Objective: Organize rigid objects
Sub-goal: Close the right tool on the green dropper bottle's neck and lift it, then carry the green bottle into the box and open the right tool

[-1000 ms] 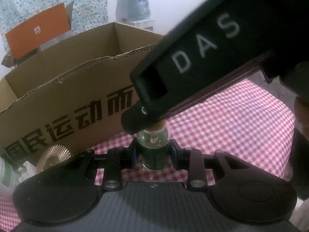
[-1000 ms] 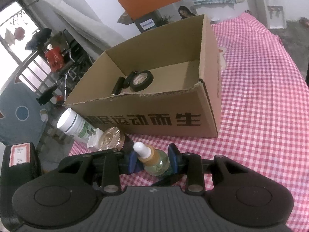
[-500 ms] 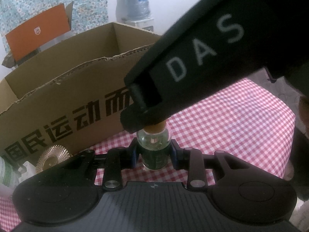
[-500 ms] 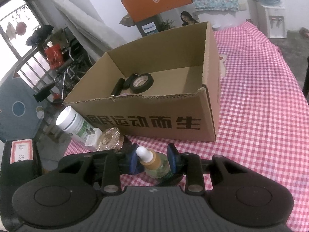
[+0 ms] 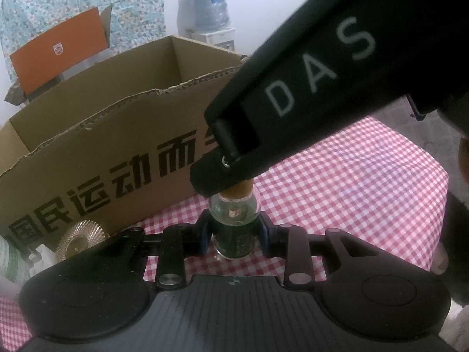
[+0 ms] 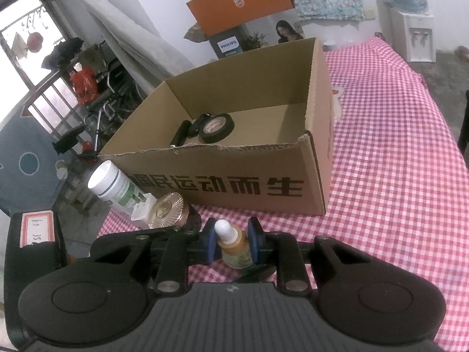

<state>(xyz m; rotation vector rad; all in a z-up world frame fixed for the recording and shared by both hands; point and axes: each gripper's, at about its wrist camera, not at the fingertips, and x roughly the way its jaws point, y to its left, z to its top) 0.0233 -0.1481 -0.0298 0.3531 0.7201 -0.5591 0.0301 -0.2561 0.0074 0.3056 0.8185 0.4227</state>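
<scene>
A small glass dropper bottle [image 5: 233, 214] with a dark label, an amber collar and a white teat [image 6: 224, 230] stands on the checked cloth. My left gripper [image 5: 234, 228] is shut on its body, a blue pad on each side. My right gripper [image 6: 231, 236] is around the collar from above; its jaws are closing and the pads touch the amber collar. In the left wrist view the right gripper's black finger [image 5: 217, 176] hides the bottle's top.
An open cardboard box [image 6: 263, 184] stands just behind, holding a black tape roll [image 6: 216, 127] and small dark parts. To its left lie a white bottle [image 6: 114, 187], a white plug [image 6: 142, 208] and a gold ribbed lid [image 6: 167, 209]. Checked cloth [image 6: 381, 176] stretches to the right.
The right gripper's jaws have narrowed onto the bottle's collar. The bottle's top, which leaned left before, now stands more upright. The left gripper has kept still.
</scene>
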